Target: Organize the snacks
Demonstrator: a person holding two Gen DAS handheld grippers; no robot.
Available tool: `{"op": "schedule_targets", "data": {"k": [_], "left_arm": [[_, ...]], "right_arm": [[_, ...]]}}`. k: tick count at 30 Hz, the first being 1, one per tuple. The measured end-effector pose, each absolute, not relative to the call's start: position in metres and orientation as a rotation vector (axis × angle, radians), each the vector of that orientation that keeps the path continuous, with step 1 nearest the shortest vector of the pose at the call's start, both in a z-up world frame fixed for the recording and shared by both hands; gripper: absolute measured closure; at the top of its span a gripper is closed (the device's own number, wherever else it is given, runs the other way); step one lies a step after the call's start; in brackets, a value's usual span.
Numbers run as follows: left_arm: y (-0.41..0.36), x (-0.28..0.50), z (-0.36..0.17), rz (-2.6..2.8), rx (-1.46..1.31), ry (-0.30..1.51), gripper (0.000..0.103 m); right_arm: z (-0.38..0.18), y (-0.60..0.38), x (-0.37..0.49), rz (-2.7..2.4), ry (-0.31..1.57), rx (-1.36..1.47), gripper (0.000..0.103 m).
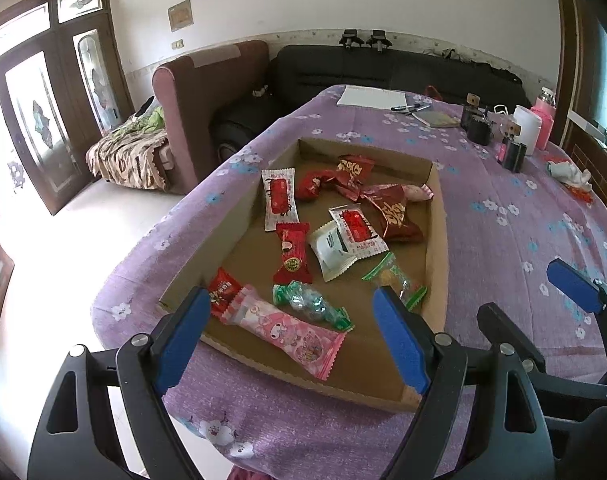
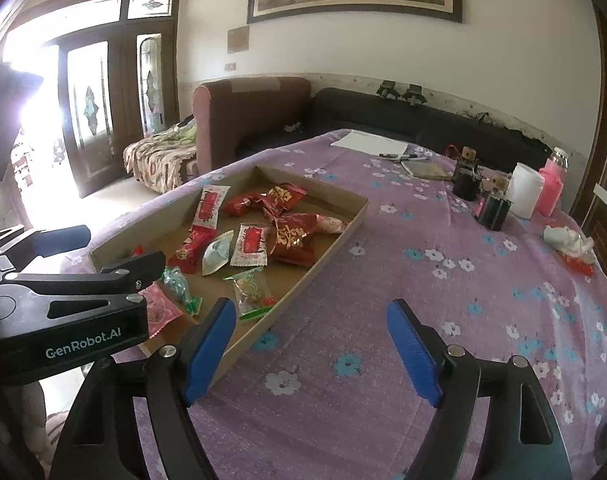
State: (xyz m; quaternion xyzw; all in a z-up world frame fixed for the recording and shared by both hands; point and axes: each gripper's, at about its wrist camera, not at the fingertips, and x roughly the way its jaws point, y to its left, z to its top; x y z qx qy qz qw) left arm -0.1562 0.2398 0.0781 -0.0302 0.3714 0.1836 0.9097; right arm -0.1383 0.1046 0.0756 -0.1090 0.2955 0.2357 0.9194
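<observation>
A shallow cardboard tray (image 1: 437,240) (image 2: 343,224) lies on the purple flowered tablecloth and holds several wrapped snacks: red packets (image 1: 291,254), white-and-red packets (image 1: 277,198), a pink packet (image 1: 287,330), a green candy (image 1: 309,304) and a clear green-edged bag (image 1: 395,278) (image 2: 249,290). My left gripper (image 1: 293,344) is open and empty, hovering over the tray's near end above the pink packet. My right gripper (image 2: 311,350) is open and empty above bare cloth, just right of the tray. It also shows in the left wrist view (image 1: 543,300).
At the table's far side lie a paper sheet (image 1: 371,98), pens, a notebook, small dark jars (image 2: 467,184), a white cup (image 2: 525,196), a pink bottle (image 2: 551,188) and crumpled wrappers (image 2: 569,244). Sofas stand beyond the table; the left table edge drops to the floor.
</observation>
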Motion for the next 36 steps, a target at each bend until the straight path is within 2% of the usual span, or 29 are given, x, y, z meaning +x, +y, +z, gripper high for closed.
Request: {"op": "schedule_targets", "data": {"k": [17, 36], "left_arm": [[0.253, -0.155, 0.067, 0.375, -0.099, 0.795, 0.019], [0.251, -0.167, 0.078, 0.425, -0.088, 0.706, 0.019]], "right_arm": [[0.065, 0.119, -0.137, 0.485, 0.633, -0.260, 0.023], [0.065, 0.118, -0.141, 0.483, 0.627, -0.265, 0.023]]}}
